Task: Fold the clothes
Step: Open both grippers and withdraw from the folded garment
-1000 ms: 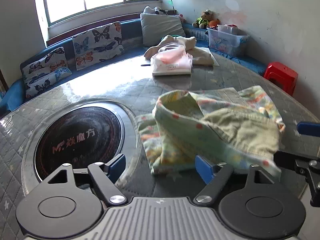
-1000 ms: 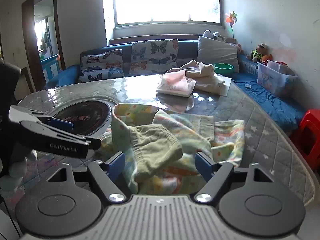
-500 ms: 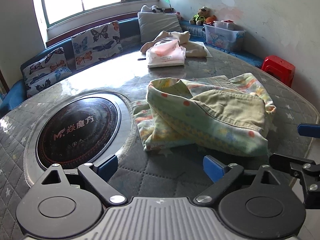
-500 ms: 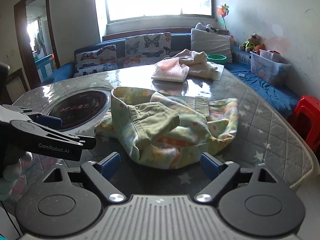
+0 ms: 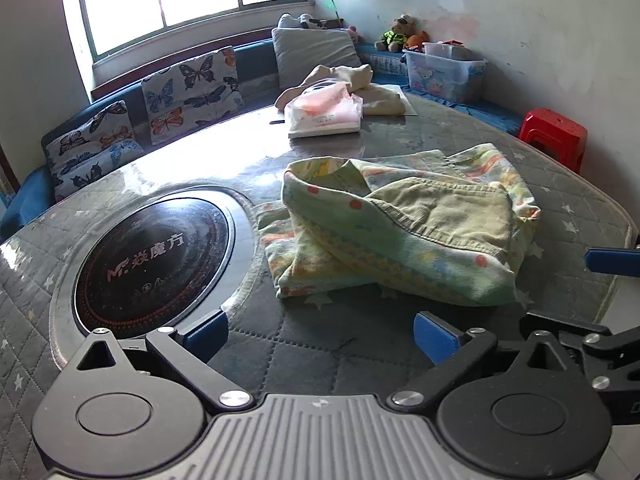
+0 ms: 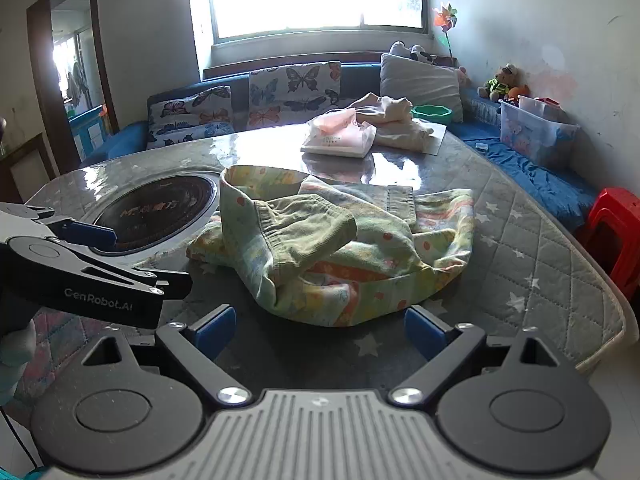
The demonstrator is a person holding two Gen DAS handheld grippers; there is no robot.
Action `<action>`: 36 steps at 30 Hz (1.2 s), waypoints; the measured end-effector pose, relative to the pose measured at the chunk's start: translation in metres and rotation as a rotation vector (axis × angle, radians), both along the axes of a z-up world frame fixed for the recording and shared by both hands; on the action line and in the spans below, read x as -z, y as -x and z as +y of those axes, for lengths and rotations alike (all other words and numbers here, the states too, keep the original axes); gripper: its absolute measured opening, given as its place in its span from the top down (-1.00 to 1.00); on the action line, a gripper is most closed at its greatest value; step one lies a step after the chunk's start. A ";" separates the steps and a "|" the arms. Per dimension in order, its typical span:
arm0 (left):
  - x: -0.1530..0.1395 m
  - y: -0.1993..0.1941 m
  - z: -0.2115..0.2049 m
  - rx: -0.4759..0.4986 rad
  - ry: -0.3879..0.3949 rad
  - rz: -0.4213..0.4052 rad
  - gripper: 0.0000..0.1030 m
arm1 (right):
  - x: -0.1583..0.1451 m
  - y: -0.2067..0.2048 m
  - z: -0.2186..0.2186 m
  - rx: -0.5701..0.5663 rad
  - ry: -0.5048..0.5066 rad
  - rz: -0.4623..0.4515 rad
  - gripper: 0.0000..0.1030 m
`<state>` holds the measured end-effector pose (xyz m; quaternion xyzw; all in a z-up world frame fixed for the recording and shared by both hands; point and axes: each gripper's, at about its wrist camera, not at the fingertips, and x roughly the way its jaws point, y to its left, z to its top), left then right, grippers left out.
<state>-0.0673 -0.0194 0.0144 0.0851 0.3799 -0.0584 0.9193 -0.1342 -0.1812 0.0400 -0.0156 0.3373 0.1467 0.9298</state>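
Observation:
A crumpled green and yellow patterned garment [image 5: 404, 224] lies on the round quilted table [image 5: 312, 344], right of the black cooktop. It also shows in the right wrist view [image 6: 332, 244]. My left gripper [image 5: 320, 332] is open and empty, held just short of the garment's near edge. My right gripper [image 6: 316, 330] is open and empty, also just short of the garment. The left gripper shows at the left of the right wrist view [image 6: 92, 264]; the right gripper's blue fingers [image 5: 612, 262] show at the right edge of the left wrist view.
A round black cooktop [image 5: 156, 256] is set into the table's left part. A pink folded garment [image 5: 324, 114] and beige clothes [image 5: 360, 84] lie at the far side. A red stool [image 5: 554, 130], a plastic bin [image 5: 444, 70] and a blue bench with cushions [image 5: 192, 88] surround the table.
Both grippers have drawn back from the garment toward the table's near edge and stand open. The garment now lies free on the table.

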 end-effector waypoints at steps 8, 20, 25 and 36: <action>0.001 0.003 -0.006 0.012 -0.002 0.005 -1.00 | 0.002 0.001 0.000 0.000 -0.001 0.007 -0.82; 0.004 0.002 -0.006 0.008 0.001 0.023 -1.00 | 0.006 -0.002 0.003 -0.008 0.003 0.024 -0.84; 0.007 -0.001 -0.006 0.007 0.000 0.037 -1.00 | 0.009 -0.005 0.003 -0.007 0.005 0.035 -0.84; 0.015 -0.012 -0.004 -0.002 -0.002 0.074 -1.00 | 0.014 -0.017 0.005 -0.016 0.005 0.065 -0.84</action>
